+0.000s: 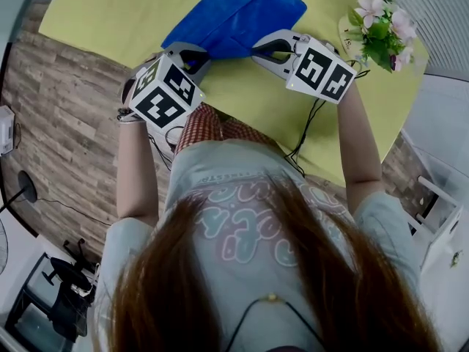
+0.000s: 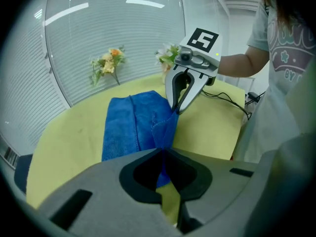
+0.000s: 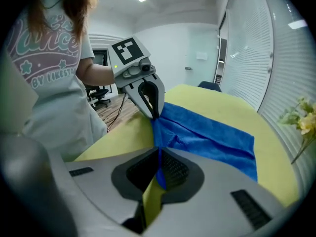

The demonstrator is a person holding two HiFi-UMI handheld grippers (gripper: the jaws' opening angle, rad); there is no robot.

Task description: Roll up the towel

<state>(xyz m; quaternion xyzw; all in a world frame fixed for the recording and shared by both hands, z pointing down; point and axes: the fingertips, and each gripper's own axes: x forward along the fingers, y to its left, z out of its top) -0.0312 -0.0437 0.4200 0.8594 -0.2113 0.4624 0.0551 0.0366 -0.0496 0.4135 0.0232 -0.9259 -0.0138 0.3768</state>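
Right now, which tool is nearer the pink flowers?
Right. The right tool pinches the towel edge on the flowers' side; the left tool pinches it farther from them.

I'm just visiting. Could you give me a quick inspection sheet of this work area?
Surface: yellow table.
Job's things: blue towel, spread out, not yet rolled.
Clutter: pink-and-white flowers by the table's edge.
Grippers: left gripper and right gripper each shut on the towel's near edge.
Cables: black cable trailing from the right gripper across the table.
Surroundings: wood-pattern floor, window blinds.
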